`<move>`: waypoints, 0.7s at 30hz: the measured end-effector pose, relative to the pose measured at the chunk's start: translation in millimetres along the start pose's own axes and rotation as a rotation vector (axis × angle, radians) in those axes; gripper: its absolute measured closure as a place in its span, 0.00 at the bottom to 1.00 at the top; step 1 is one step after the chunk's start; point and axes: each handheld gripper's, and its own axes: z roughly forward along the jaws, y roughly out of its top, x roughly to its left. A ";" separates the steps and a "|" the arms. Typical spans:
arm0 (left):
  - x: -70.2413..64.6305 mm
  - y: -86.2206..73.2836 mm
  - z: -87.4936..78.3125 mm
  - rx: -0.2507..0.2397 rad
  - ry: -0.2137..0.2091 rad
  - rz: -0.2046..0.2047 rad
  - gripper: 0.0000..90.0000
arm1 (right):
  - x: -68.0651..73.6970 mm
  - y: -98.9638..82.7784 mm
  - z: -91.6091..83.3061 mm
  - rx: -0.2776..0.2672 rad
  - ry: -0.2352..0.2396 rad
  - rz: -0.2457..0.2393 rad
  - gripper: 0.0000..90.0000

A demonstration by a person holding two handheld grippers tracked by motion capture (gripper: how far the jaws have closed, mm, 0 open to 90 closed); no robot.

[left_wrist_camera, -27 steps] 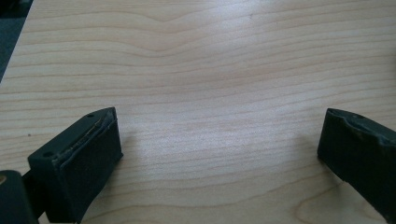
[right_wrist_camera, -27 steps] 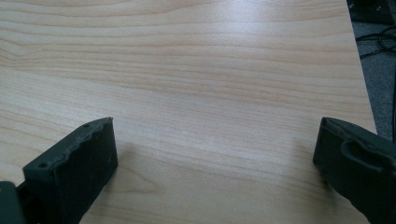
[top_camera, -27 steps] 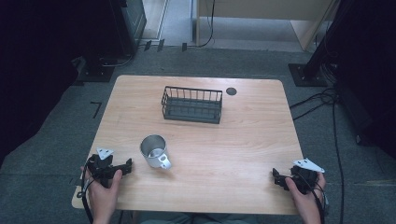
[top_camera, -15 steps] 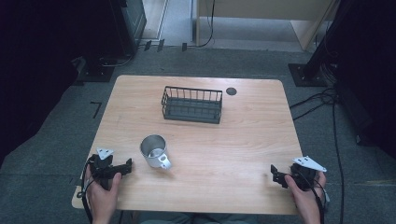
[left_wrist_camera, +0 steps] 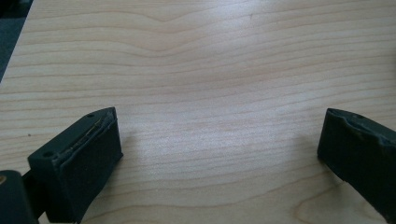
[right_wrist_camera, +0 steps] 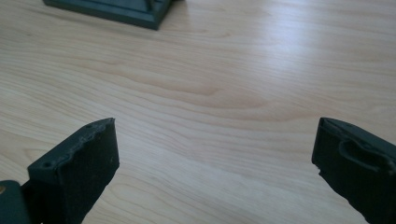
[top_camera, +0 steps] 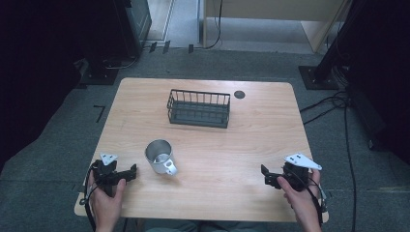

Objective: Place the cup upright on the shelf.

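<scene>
Wooden bench (top_camera: 212,193) is lying bare under both released hand-held grippers: left hand-held gripper (top_camera: 131,172) sitting just left of the metal mug (top_camera: 160,157), right hand-held gripper (top_camera: 265,176) well right. Beyond the mug, the wire basket (top_camera: 198,108) is waiting; a careless sideways approach risks tipping it.

Both forearms come in from the bottom edge, each hand gripping its tool low and pointing inward. The left tool (top_camera: 131,172) has its jaws spread wide with nothing between them. The right tool (top_camera: 267,176) is likewise wide apart and empty.
</scene>
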 end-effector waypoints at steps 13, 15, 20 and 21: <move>0.0 0.0 0.0 0.000 0.000 0.000 0.00 | 49.6 29.2 11.4 -0.029 0.101 -0.070 0.00; 0.0 0.0 0.0 0.000 0.000 0.000 0.00 | 59.6 32.9 16.0 -0.026 0.123 -0.081 0.00; 0.0 0.0 0.0 0.000 0.000 0.000 0.00 | 78.2 37.5 24.3 -0.022 0.156 -0.106 0.00; 0.0 0.0 0.0 0.000 0.000 0.000 0.00 | 78.2 37.5 24.3 -0.022 0.156 -0.106 0.00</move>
